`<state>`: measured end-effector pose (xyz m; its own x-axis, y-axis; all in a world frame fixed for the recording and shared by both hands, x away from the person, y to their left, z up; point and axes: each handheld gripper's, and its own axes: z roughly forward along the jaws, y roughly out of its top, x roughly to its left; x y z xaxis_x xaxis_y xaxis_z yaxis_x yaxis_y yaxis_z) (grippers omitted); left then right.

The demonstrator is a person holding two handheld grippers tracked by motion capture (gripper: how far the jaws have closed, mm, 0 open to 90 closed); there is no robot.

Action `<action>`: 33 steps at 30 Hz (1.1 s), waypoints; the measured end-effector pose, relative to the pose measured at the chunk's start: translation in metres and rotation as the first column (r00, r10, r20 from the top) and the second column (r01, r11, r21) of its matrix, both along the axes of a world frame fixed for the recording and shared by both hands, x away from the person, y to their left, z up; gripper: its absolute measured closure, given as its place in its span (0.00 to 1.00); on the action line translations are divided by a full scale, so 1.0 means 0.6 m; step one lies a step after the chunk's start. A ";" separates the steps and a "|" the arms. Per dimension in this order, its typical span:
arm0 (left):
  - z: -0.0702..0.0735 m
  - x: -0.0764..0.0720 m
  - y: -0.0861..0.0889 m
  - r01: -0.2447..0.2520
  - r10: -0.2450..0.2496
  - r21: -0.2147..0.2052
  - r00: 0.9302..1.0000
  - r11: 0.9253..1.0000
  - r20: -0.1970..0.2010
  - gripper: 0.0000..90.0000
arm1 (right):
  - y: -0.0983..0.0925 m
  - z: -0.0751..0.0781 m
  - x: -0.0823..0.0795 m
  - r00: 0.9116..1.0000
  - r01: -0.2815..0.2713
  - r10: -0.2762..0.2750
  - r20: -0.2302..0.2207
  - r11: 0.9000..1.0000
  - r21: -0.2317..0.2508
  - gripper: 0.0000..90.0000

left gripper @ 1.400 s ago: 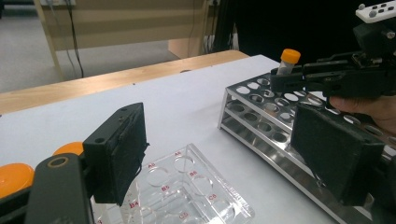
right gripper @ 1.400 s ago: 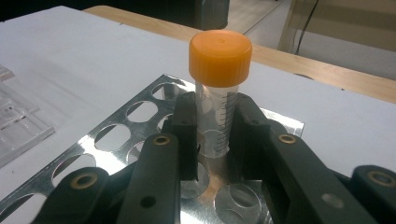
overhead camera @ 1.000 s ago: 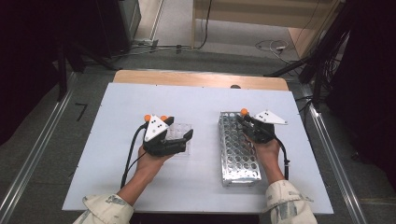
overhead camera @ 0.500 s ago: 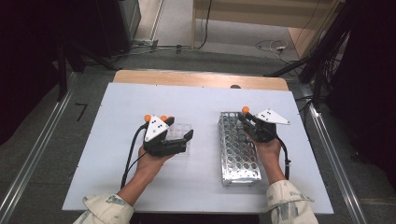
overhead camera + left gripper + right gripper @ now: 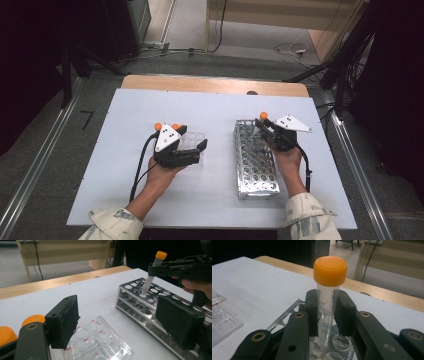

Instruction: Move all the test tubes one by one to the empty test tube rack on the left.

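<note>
Right tongs (image 5: 325, 315) clamped on a tube (image 5: 328, 297), pads squeezing its clear body just under the orange cap. Tube upright, tilted a bit, its pointed tip at a hole near the far end of the rack (image 5: 255, 160); can't tell if it's in yet. Left tongs (image 5: 120, 325) apart, nothing gripped, hovering over the well plate (image 5: 100, 342).

Vs. a sec ago: hardly any change. Both hands in abt the same spots, left jaws same width, right grip same, rack and plate unmoved.

Materials: tube is clear plastic w/ cone tip, ribbed orange screw cap. Rack is shiny metal, long, rows of round holes, stacked tiers. Plate is clear plastic, flat, round wells. Bench (image 5: 125, 125) top is matte white w/ wood edge at far side.

Writing: black graduation marks on tube plus letters "rk". Red well labels on plate: B4, B5, B6, C5, C6.
</note>
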<state>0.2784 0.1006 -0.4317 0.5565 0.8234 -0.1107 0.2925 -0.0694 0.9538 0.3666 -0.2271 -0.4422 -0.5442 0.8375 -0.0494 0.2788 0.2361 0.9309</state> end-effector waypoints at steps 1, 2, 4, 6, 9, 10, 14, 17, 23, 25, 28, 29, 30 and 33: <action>0.000 0.000 0.000 0.000 0.000 0.000 1.000 1.000 0.001 0.21 | 0.000 0.000 0.000 1.000 0.000 0.000 0.000 1.000 -0.001 0.80; 0.000 0.000 0.000 0.000 0.000 -0.001 1.000 1.000 0.000 0.21 | 0.001 0.001 -0.001 1.000 0.002 -0.002 0.003 1.000 -0.003 0.80; 0.000 0.000 0.000 0.000 0.000 -0.001 1.000 1.000 0.000 0.21 | 0.002 0.003 -0.002 1.000 0.004 -0.004 0.007 1.000 -0.002 0.80; 0.000 0.000 0.001 -0.001 0.001 0.000 1.000 1.000 0.000 0.21 | 0.002 0.006 -0.002 1.000 0.002 -0.002 0.014 1.000 -0.004 0.80; 0.000 0.000 0.000 0.001 -0.001 0.001 1.000 1.000 0.001 0.21 | 0.002 0.008 -0.003 1.000 0.004 -0.004 0.018 1.000 -0.001 0.80; 0.000 0.000 0.000 0.000 0.000 0.001 1.000 1.000 0.000 0.21 | 0.002 0.008 -0.003 1.000 0.004 -0.004 0.018 1.000 0.000 0.80; 0.000 0.000 0.000 -0.001 0.001 0.001 1.000 1.000 0.001 0.21 | 0.002 0.009 -0.004 1.000 0.007 -0.007 0.022 1.000 0.003 0.80; 0.000 0.000 0.001 -0.002 0.002 0.002 1.000 1.000 0.003 0.21 | 0.002 0.012 -0.005 1.000 0.008 -0.008 0.026 1.000 0.003 0.80; 0.000 0.000 0.001 -0.001 0.001 0.000 1.000 1.000 0.002 0.21 | 0.004 0.018 -0.007 0.999 0.007 -0.007 0.040 1.000 -0.002 0.80; 0.000 0.000 0.001 -0.001 0.001 0.000 1.000 1.000 0.002 0.21 | 0.003 0.018 -0.007 0.999 0.008 -0.008 0.039 1.000 -0.002 0.80; 0.000 0.000 0.001 -0.001 0.001 0.001 1.000 1.000 0.003 0.21 | 0.003 0.019 -0.008 0.999 0.012 -0.012 0.039 1.000 -0.001 0.80; 0.000 0.000 0.001 0.000 0.000 0.000 1.000 1.000 0.003 0.21 | 0.003 0.020 -0.008 0.999 0.013 -0.013 0.041 1.000 -0.001 0.80; 0.000 0.000 0.001 -0.001 0.001 0.000 1.000 1.000 0.003 0.21 | 0.003 0.020 -0.009 0.999 0.013 -0.013 0.042 1.000 0.000 0.80; 0.000 0.000 0.001 -0.002 0.002 0.002 1.000 1.000 0.000 0.20 | 0.003 0.023 -0.010 0.999 0.014 -0.014 0.044 1.000 0.001 0.80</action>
<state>0.2786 0.1011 -0.4316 0.5551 0.8246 -0.1087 0.2923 -0.0710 0.9537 0.3607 -0.2253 -0.4285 -0.5295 0.8453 -0.0718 0.2413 0.2313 0.9425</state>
